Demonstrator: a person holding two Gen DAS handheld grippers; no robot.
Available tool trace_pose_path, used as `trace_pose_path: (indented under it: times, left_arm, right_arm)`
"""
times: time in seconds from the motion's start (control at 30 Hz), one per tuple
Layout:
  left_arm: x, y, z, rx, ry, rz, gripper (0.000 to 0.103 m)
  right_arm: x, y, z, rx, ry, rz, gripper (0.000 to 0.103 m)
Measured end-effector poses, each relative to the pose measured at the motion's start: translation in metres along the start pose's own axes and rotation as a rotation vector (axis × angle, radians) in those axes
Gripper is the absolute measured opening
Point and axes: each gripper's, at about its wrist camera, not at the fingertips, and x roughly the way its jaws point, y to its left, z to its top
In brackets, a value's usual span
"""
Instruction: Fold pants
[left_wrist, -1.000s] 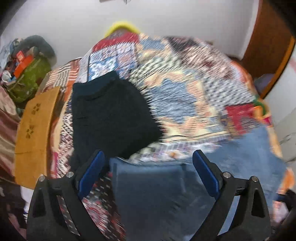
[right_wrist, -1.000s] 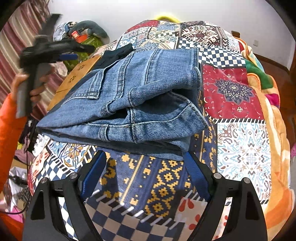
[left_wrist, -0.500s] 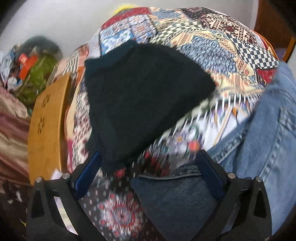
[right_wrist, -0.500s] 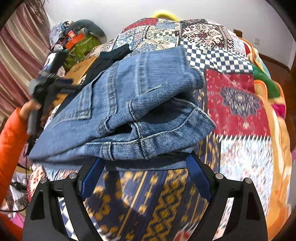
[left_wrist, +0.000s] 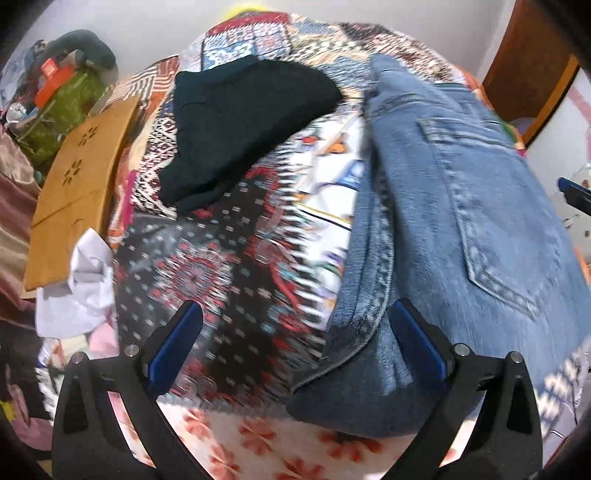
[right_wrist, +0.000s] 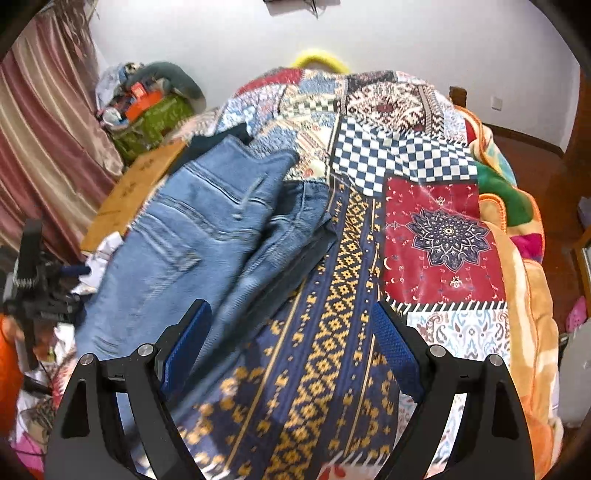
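The blue jeans (right_wrist: 207, 236) lie folded into a thick bundle on the patchwork bedspread (right_wrist: 443, 236) of the bed, toward its left edge as the right wrist view shows it. A back pocket faces up in the left wrist view, and several denim layers are stacked along the bundle's near edge, so the main folds look done.

The left gripper (left_wrist: 295, 343) points down at the bed with its fingers spread wide. The near corner of the jeans (left_wrist: 461, 206) reaches up to its right finger, but motion blur makes it hard to say whether the pad touches the cloth; nothing is pinched. The right gripper (right_wrist: 291, 347) hangs above the bedspread beside the bundle, fingers also wide and empty, with only a blurred edge of denim near its left finger.

A dark folded garment (left_wrist: 240, 122) lies further up the bed, apart from the jeans, which suggests earlier items are already set aside. What seems left is little: perhaps squaring the bundle or moving it next to the dark garment. A wooden board (left_wrist: 74, 192) stands just beside the bed's left edge.
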Motion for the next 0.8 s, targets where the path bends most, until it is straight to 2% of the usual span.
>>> trace_pose_path:
  times: [0.17,0.37,0.5,0.57,0.67,0.77,0.8]
  left_arm:
    - [-0.007,-0.026,-0.011,-0.023,-0.009,-0.117,0.103]
    - [-0.015,-0.032,0.005,-0.010,-0.059,-0.047,0.103]
    - [-0.021,-0.024,0.030,-0.007,-0.094,-0.021,0.103]
    - [-0.023,-0.022,0.049,0.000,-0.134,-0.016,0.103]
    - [-0.020,-0.022,0.077,0.017,-0.185,-0.026,0.103]
    - [-0.011,-0.026,0.109,0.018,-0.221,-0.045,0.103]
    - [-0.007,-0.028,0.121,0.021,-0.226,-0.056,0.103]
  right_arm:
    - [-0.015,0.017,-0.014,-0.048,-0.001,0.028,0.087]
    - [0.008,0.021,-0.036,-0.095,0.082,0.036,0.086]
    - [0.007,0.008,-0.034,-0.051,0.099,0.066,0.083]
    - [0.000,0.006,-0.024,-0.073,0.065,0.024,0.083]
    - [-0.005,0.003,-0.004,-0.078,0.011,0.014,0.082]
    - [0.000,0.004,0.019,-0.089,-0.030,0.020,0.072]
    - [0.004,0.004,0.026,-0.095,-0.038,0.023,0.071]
